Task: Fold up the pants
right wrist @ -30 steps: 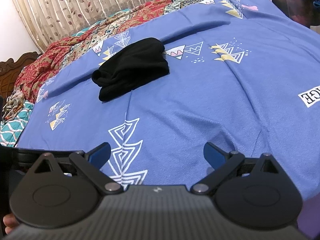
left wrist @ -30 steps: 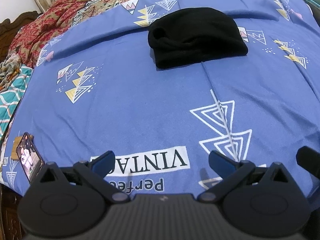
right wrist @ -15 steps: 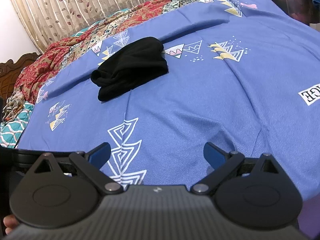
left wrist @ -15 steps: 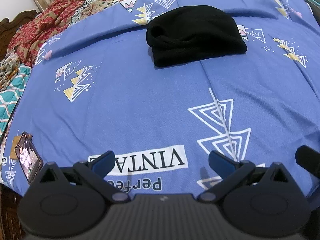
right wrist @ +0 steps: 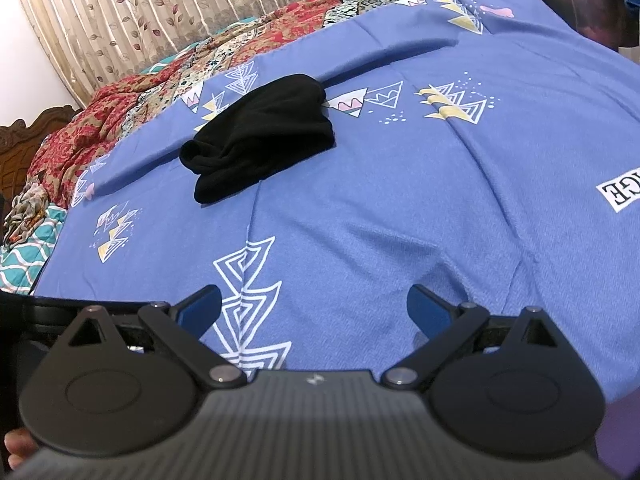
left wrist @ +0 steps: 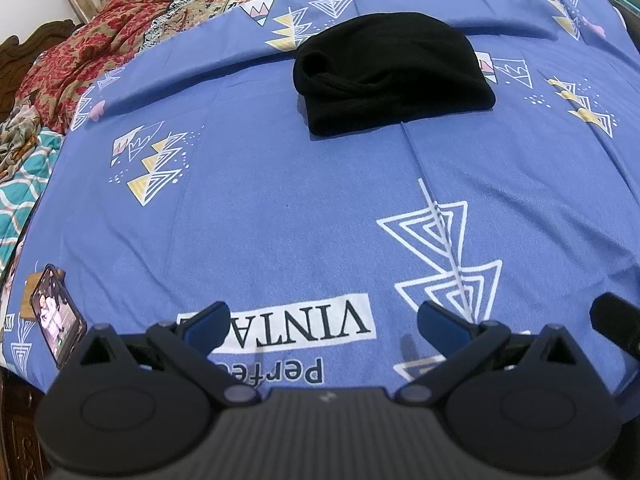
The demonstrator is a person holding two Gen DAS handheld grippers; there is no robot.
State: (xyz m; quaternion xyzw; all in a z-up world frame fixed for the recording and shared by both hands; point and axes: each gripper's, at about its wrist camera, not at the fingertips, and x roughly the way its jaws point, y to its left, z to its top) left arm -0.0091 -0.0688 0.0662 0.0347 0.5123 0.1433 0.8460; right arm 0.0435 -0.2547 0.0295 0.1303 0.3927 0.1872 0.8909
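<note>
Both tongs wide, holding nothing — left tongs (left wrist: 322,326) and right tongs (right wrist: 314,306) hover low over the near edge of the blue bedsheet (left wrist: 304,200). Black pants (left wrist: 390,78) lie as a compact folded bundle at the far middle of the bed, well apart from both. Phone (left wrist: 56,322) props at the sheet's near-left corner — screen lit.

bed (left wrist: 280,208): covered by a blue sheet printed with white triangles, fills most of the frame
pants (left wrist: 392,80): black, folded bundle, upper centre, lying on the sheet
phone (left wrist: 58,322): lower left edge, screen lit
quilt (left wrist: 80,56): red patterned, upper left
</note>
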